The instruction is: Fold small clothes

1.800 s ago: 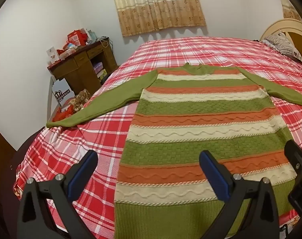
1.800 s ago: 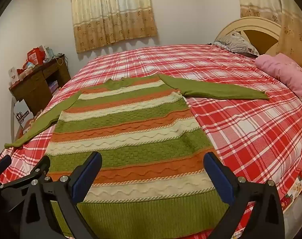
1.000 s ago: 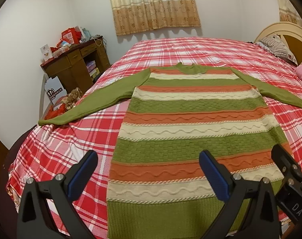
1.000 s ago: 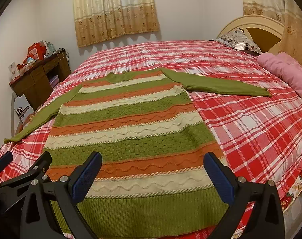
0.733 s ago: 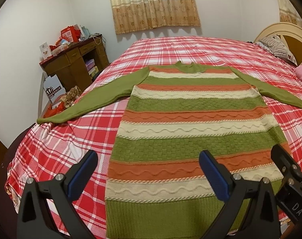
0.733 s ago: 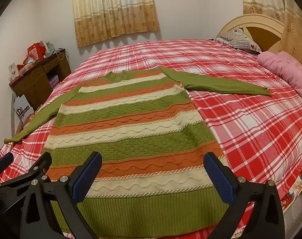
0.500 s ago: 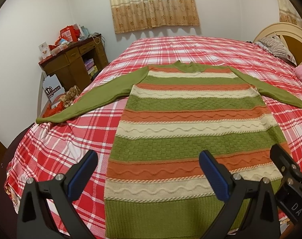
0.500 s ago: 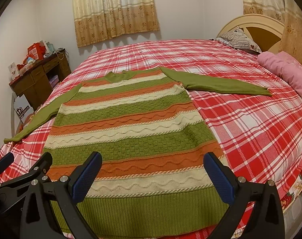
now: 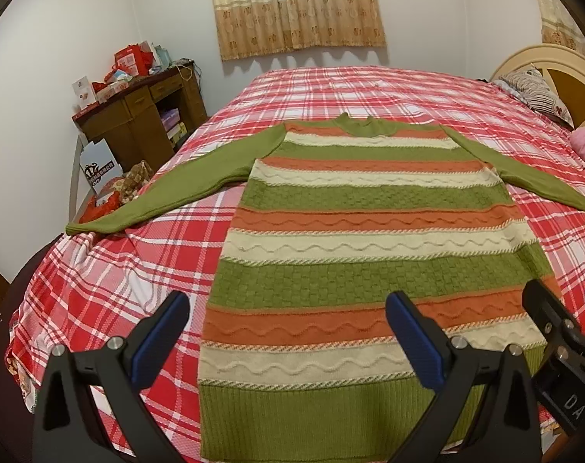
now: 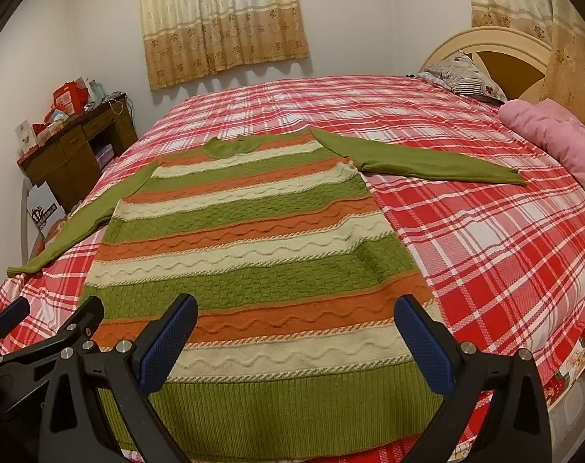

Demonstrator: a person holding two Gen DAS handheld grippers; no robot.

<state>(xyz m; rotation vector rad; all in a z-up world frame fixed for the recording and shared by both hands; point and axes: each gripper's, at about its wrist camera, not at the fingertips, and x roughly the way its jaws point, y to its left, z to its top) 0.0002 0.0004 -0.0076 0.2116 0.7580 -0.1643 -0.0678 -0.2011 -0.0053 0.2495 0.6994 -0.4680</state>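
A striped knit sweater (image 9: 365, 239) in green, orange and cream lies flat, front down the bed, both green sleeves spread out to the sides; it also shows in the right wrist view (image 10: 253, 239). My left gripper (image 9: 288, 332) is open and empty, hovering above the sweater's lower left part near the hem. My right gripper (image 10: 296, 332) is open and empty above the hem's middle to right part. The right gripper's fingers (image 9: 547, 320) show at the left view's right edge, and the left gripper's fingers (image 10: 76, 320) show at the right view's left edge.
The bed has a red plaid cover (image 10: 485, 239). A wooden desk (image 9: 138, 115) with boxes stands at the far left, bags on the floor beside it. A pink quilt (image 10: 555, 135), a pillow (image 10: 462, 73) and the headboard are at the right. Curtains hang behind.
Both grippers have drawn slightly back and left, so the sweater's hem shows more fully. The jaws stay open and the sweater has not moved.
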